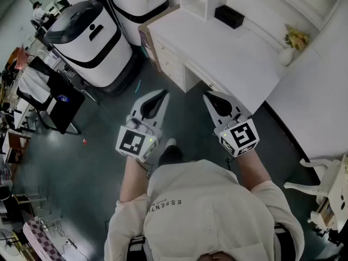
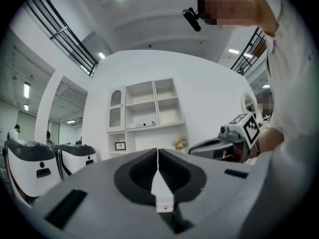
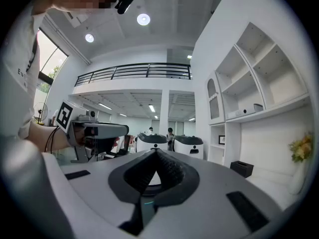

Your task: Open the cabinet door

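Person's shirt [image 1: 206, 211] fills the near edge of the head view; beyond it the cabinet door [image 1: 166, 58], taken to be the front under the left end of the white desk [image 1: 234, 58], sits well apart from the jaws, handle too small to make out. Left gripper [image 1: 162, 93] and right gripper [image 1: 208, 95] are level, jaws pressed together on nothing. Risk: arriving with jaws unopened would bump the front rather than grip it, and a door swinging left may strike the white machine [image 1: 89, 42] standing near.
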A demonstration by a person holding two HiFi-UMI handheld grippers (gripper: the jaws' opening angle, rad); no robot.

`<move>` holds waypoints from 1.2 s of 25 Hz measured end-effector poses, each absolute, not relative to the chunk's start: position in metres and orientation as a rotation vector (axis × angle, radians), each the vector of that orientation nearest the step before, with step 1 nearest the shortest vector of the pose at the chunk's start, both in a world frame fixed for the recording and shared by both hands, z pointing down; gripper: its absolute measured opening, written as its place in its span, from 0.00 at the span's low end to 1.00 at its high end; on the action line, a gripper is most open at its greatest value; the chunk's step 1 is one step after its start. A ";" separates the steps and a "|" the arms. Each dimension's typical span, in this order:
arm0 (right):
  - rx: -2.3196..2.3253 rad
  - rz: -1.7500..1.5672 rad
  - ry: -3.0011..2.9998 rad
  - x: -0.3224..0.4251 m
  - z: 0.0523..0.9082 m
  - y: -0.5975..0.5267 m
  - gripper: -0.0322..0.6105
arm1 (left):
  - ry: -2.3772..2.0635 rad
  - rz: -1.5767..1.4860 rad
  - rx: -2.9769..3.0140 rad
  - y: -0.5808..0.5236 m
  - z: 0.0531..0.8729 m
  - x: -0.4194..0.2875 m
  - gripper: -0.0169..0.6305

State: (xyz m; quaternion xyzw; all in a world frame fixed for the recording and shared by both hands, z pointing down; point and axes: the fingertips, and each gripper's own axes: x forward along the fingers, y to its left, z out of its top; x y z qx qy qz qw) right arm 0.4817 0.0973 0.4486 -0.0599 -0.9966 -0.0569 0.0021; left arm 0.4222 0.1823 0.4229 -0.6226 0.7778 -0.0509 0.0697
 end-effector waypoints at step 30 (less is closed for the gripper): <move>-0.037 -0.027 -3.160 0.443 0.454 0.051 0.07 | 2.333 -0.114 -1.789 0.153 0.408 0.360 0.45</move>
